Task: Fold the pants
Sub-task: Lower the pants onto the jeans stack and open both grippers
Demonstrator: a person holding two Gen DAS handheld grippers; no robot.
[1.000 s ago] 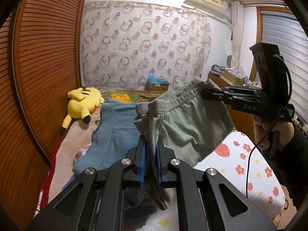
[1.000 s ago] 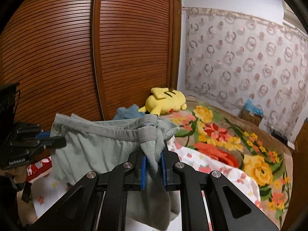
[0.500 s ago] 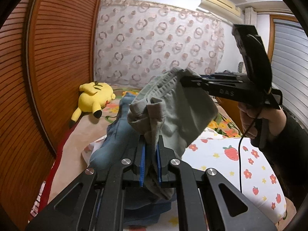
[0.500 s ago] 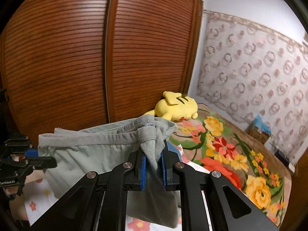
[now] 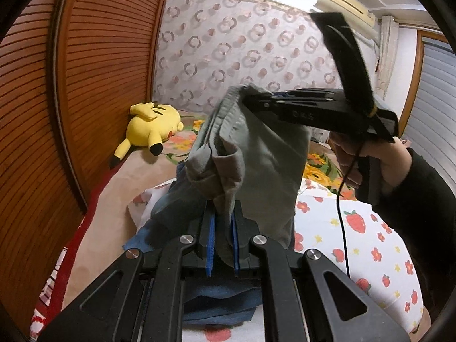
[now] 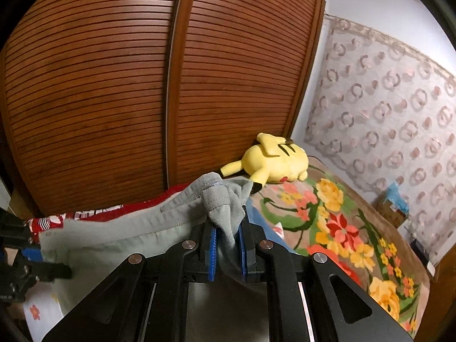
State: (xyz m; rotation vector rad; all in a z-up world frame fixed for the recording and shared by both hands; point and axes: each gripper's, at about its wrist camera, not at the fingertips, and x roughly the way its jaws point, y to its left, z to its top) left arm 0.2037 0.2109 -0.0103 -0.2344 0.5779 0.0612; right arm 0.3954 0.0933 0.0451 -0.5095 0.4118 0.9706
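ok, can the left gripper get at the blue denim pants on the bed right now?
Probably not. The left gripper is shut on the grey-green cotton pants, which hang between it and the blue denim pants below. It would have to let go first.

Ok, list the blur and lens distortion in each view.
Left wrist view: the fisheye bows the slatted brown wooden wardrobe doors; the far black tongs and the crumpled grey-green cotton pants look motion-smeared. Right wrist view: the doors bulge outward, dark vignette fills the corners, and the circle-patterned curtain is soft.
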